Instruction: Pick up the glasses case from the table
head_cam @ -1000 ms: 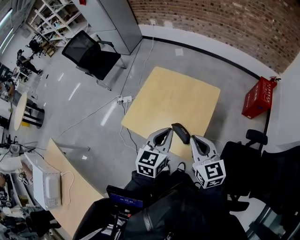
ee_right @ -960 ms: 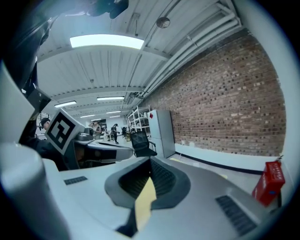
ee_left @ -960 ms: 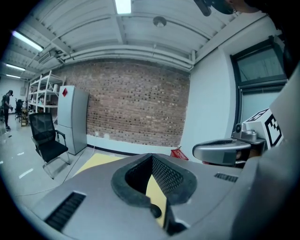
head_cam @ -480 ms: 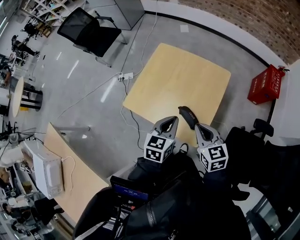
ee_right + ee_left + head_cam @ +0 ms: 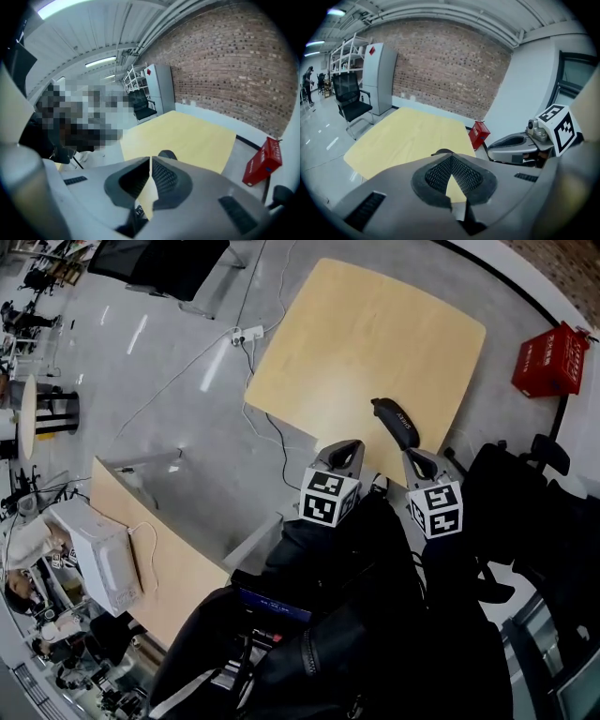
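Note:
The black glasses case lies near the front right edge of the pale yellow table. Both grippers hang side by side just short of that edge, pointing down toward it. My left gripper is to the left of the case, its jaws shut and empty. My right gripper is right below the case, also shut on nothing. In the left gripper view the case peeks over the closed left gripper. In the right gripper view the case shows just past the closed right gripper.
A red crate stands on the floor right of the table. A power strip with cables lies at the table's left. A black office chair is far left, another black chair at right. A second table carries a white appliance.
Both grippers have sunk toward the table's near edge and tipped further downward, still shut. The head view has tilted down. The case lies where it was.

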Motion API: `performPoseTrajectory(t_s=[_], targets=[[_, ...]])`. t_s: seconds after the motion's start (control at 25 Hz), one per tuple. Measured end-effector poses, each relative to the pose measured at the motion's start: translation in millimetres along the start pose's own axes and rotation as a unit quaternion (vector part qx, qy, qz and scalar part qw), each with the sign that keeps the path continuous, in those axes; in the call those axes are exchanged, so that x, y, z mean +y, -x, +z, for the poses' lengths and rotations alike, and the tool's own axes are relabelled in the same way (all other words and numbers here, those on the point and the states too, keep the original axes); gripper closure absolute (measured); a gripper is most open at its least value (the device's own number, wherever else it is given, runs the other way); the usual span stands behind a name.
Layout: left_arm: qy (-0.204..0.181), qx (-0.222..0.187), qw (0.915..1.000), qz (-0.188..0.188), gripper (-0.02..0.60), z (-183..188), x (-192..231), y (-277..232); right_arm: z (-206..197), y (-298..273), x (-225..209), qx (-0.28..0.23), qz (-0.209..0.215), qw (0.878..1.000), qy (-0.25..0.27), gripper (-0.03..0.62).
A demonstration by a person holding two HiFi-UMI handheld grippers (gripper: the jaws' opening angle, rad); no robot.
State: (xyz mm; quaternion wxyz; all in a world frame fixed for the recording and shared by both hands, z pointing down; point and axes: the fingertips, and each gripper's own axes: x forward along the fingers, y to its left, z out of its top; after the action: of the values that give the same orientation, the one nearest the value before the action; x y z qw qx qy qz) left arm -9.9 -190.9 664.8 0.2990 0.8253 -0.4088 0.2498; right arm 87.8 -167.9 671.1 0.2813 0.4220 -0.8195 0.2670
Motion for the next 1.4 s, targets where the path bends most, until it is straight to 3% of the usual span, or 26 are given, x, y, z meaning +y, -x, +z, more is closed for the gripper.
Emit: performPoseTrajectory(t_s=[0.2,0.68,1.4], targets=[[0.014,0.019,0.9997,-0.001,0.581,-17.4,14.2,-8.8,-20.3,-28.0,-8.9,0.038,-0.002,0.999,0.001,0.563],[0.035,0.048,0.9982,0.002,0.581,-53.8,27.4,-22.4,-68.3,-84.5,-48.4,0.126,-0.017,0.991,0.052,0.332],[0.042,0.063,0.997,0.015,0.581,-78.1,45.4,-19.2,-99.9,-131.6,-58.1,0.182,-0.014,0.981,0.059,0.261]])
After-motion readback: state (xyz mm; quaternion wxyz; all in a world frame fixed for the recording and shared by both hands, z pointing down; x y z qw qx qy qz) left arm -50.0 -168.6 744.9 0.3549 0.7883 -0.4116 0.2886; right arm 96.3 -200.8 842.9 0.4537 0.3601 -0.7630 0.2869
